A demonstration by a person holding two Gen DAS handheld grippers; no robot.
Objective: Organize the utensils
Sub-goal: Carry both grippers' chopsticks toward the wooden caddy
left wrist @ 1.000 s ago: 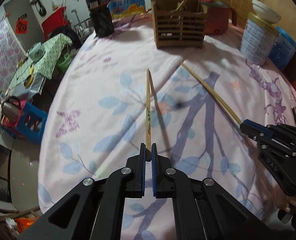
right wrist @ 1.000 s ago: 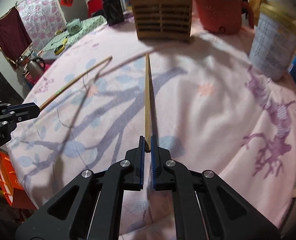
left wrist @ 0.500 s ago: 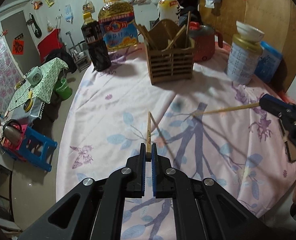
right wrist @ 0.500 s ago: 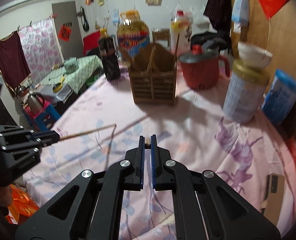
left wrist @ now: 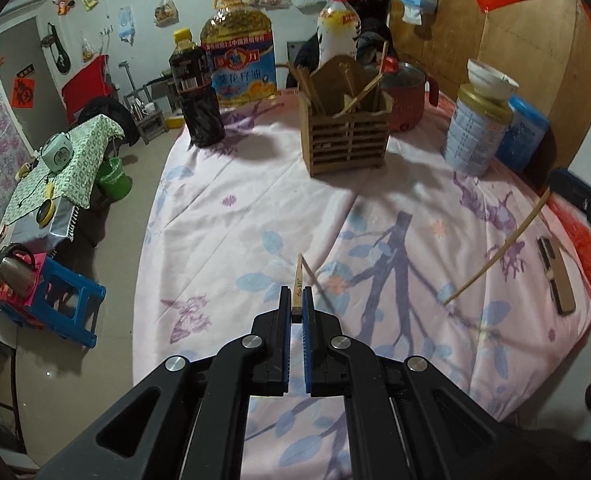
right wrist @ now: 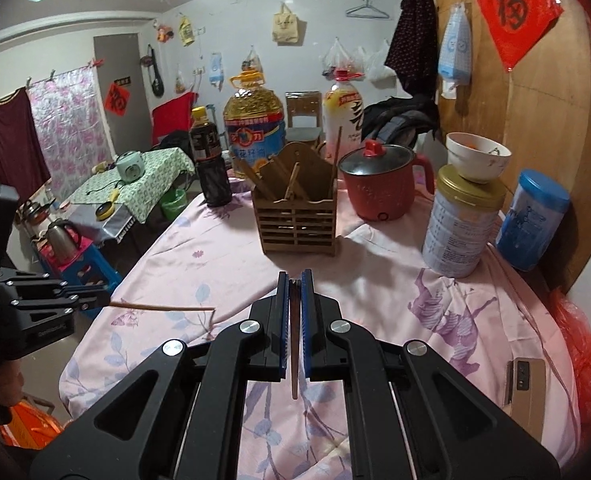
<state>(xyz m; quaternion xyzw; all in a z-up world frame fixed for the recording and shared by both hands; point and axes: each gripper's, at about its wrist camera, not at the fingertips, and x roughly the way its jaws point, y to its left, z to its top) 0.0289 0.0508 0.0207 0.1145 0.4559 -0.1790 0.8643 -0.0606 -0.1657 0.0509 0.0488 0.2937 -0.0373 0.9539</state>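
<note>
Above the near cloth (left wrist: 255, 216), with each gripper (left wrist: 296, 300) (right wrist: 294, 284) pinching one chopstick (left wrist: 297, 280) (right wrist: 294, 344), tip upright, then lower into far holder (right wrist: 297, 222).

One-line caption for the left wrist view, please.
Left tool grips a chopstick above the pink tablecloth, wooden utensil holder ahead, right tool's chopstick alongside.

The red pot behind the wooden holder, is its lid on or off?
On. The red pot wears a dark glass lid with a red knob, seated level on its rim. Whether anything is inside cannot be told.
</note>
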